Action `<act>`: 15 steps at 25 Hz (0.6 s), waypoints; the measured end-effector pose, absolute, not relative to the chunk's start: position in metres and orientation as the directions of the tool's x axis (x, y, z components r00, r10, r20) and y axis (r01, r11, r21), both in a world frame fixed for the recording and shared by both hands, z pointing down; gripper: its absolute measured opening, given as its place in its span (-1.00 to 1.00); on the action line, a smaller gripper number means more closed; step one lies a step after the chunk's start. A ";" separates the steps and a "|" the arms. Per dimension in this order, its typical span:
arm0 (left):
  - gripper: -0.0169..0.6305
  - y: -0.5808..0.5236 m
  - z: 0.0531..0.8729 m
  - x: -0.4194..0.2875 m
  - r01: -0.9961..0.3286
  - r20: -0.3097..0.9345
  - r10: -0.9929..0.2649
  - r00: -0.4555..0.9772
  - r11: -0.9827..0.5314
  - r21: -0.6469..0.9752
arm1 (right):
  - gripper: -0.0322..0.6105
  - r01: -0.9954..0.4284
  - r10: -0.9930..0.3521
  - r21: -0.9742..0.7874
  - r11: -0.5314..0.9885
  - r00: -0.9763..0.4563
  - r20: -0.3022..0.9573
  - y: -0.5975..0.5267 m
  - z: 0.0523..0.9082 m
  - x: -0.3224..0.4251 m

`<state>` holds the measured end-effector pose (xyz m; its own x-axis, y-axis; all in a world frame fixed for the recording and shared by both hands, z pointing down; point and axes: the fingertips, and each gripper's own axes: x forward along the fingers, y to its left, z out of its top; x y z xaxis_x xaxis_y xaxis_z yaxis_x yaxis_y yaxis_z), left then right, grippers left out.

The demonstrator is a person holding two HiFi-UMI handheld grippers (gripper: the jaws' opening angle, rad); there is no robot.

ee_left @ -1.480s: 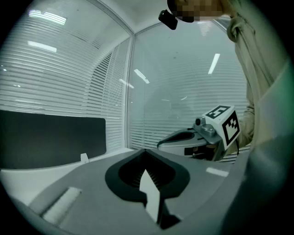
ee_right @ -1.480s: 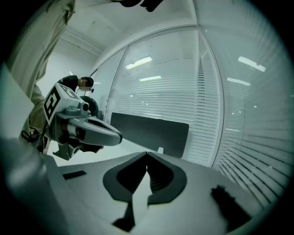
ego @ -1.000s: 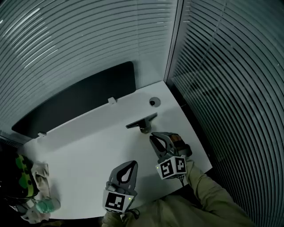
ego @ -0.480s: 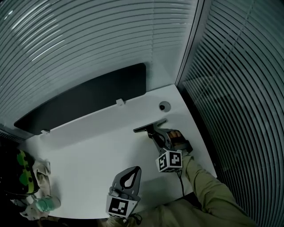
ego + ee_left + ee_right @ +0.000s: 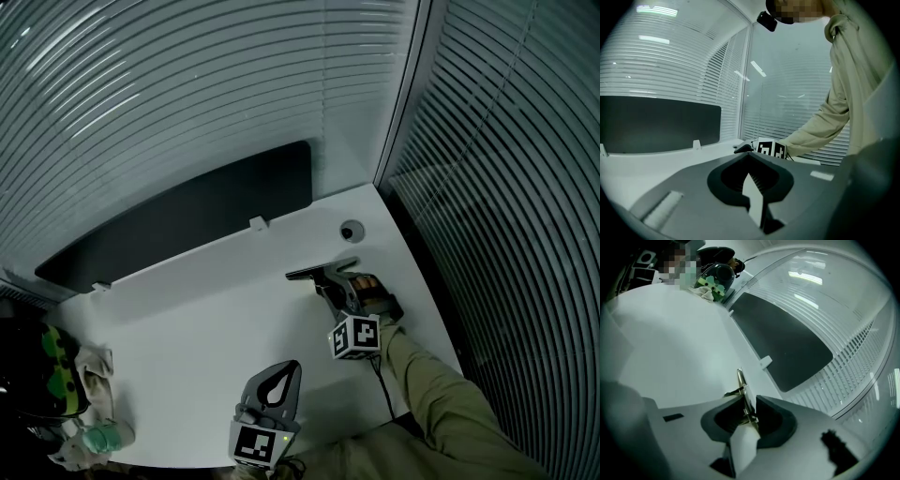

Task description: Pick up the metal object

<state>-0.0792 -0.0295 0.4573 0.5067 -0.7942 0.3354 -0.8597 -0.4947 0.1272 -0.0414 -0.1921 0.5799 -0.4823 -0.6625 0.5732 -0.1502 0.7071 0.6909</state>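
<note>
A thin dark metal object (image 5: 319, 271), a clip with a small spring, lies at the far right of the white table (image 5: 187, 319). My right gripper (image 5: 330, 284) reaches it from the near side. In the right gripper view the metal object (image 5: 743, 392) stands on edge between the jaws, which are shut on it, and its tip pokes out past them. Whether it is off the table I cannot tell. My left gripper (image 5: 289, 367) hovers near the table's front edge, shut and empty. The left gripper view shows its jaws meeting at the tip (image 5: 749, 155).
A dark panel (image 5: 178, 220) runs along the table's back edge, with two small white brackets (image 5: 258, 223). A round hole (image 5: 351, 231) sits just beyond the metal object. Cloth and green items (image 5: 84, 403) lie at the left corner. Blinds close off the back and right.
My right gripper moved forward to the metal object, and its jaws went from open to shut on it. The left gripper drifted slightly toward me.
</note>
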 end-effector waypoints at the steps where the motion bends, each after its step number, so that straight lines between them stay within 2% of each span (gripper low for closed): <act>1: -0.93 -0.029 0.457 -0.079 -0.860 0.336 -0.794 0.507 -0.495 0.127 | -0.65 -0.162 -0.666 0.687 0.709 -0.474 0.576 -0.194 0.579 -0.040; 3: -0.93 -0.028 0.457 -0.080 -0.859 0.335 -0.794 0.507 -0.497 0.123 | -0.76 -0.200 -0.671 0.669 0.716 -0.465 0.578 -0.198 0.575 -0.038; 11: -0.93 -0.026 0.450 -0.081 -0.862 0.313 -0.806 0.502 -0.493 0.114 | -0.86 -0.360 -0.679 0.587 0.725 -0.514 0.524 -0.191 0.539 -0.033; 15: -0.93 -0.024 0.444 -0.080 -0.862 0.297 -0.812 0.502 -0.496 0.101 | -0.88 -0.477 -0.673 0.475 0.740 -0.551 0.494 -0.178 0.518 -0.031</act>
<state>-0.0805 -0.0235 0.4437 0.5022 -0.8123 0.2966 -0.8623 -0.4962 0.1010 -0.0310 -0.1785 0.5180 -0.5508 -0.6726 0.4942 -0.4768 0.7396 0.4751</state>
